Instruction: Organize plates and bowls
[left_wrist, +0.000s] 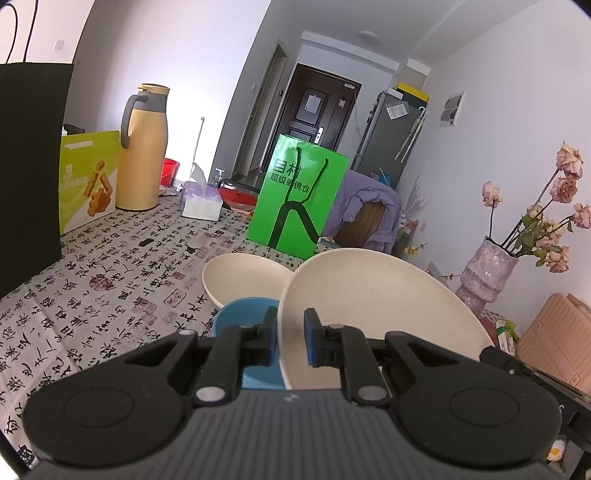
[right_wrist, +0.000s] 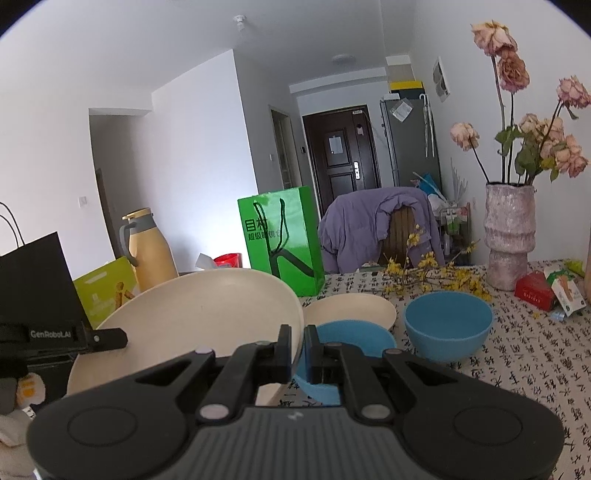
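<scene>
Plate Held at Both Edges Above the Counter

Tongs on both sides were clamped on one large cream plate, which stood tilted off the counter. Left tongs pinched its left rim, and right tongs pinched its right rim, with the jaws nearly closed on the thin edge. A second cream plate lay flat on the patterned cloth just behind, beside a blue bowl that sat below the raised plate. Another blue bowl stood to the right, near yellow blossoms and a pink vase. A green bag stood farther back.
</scene>
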